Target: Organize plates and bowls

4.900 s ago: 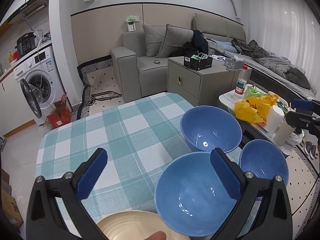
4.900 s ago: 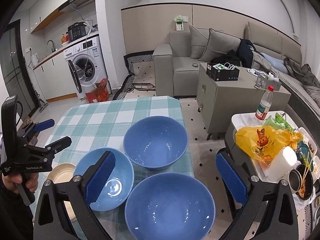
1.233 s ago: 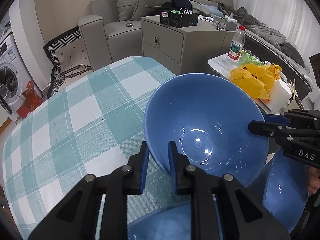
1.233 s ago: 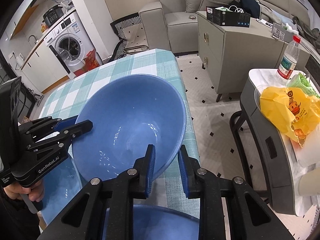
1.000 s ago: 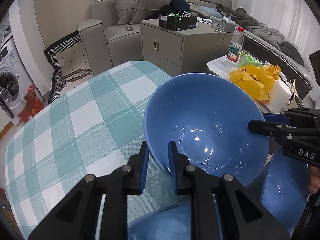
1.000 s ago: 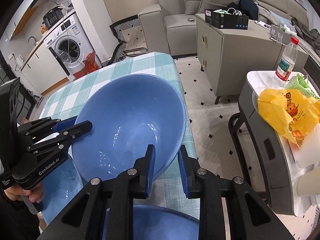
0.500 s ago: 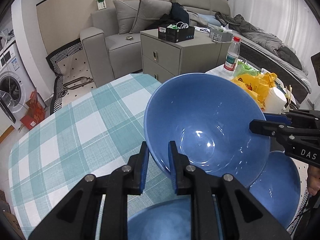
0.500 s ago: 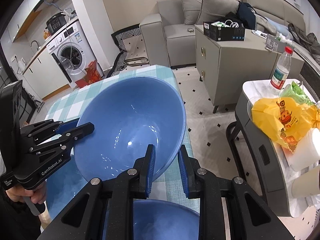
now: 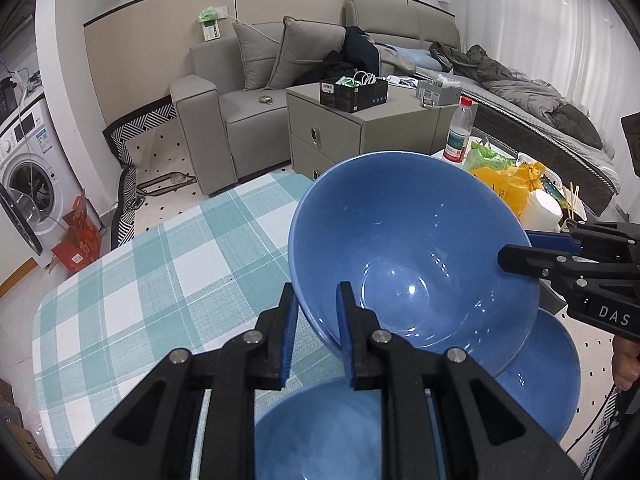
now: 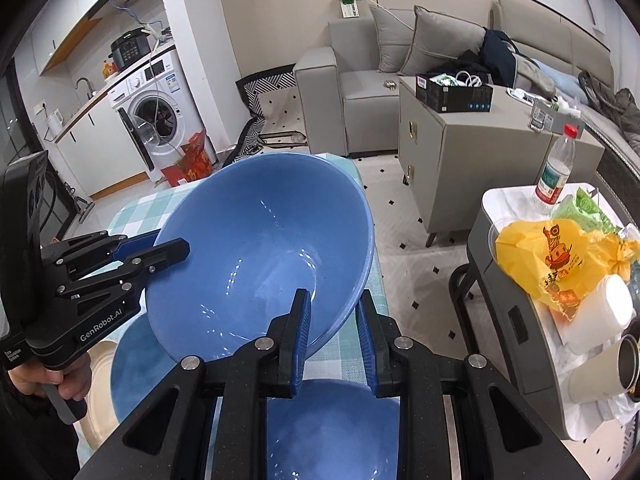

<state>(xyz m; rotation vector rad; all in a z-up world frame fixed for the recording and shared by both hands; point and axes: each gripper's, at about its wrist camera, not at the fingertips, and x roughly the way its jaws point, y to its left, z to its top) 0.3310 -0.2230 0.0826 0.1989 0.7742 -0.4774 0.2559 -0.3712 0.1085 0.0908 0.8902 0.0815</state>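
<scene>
— Where's the big blue bowl [image 9: 408, 256]?
— Lifted above the checked bench [image 9: 160, 272], over two other blue bowls [image 9: 536, 376].
— And your grip?
— Your left hand-held gripper [image 9: 316, 332] pinches its near rim; your right hand-held gripper [image 10: 332, 336] clamps the opposite rim.

The lifted bowl [image 9: 412, 248] hides most of the table's [image 9: 160, 280] far corner — and part of the lower bowl [image 9: 540, 376] beneath it. The nearest bowl [image 10: 332, 428] runs off the bottom edge behind gripper arms. Bottle label [image 10: 552, 178] print — too small to read.
</scene>
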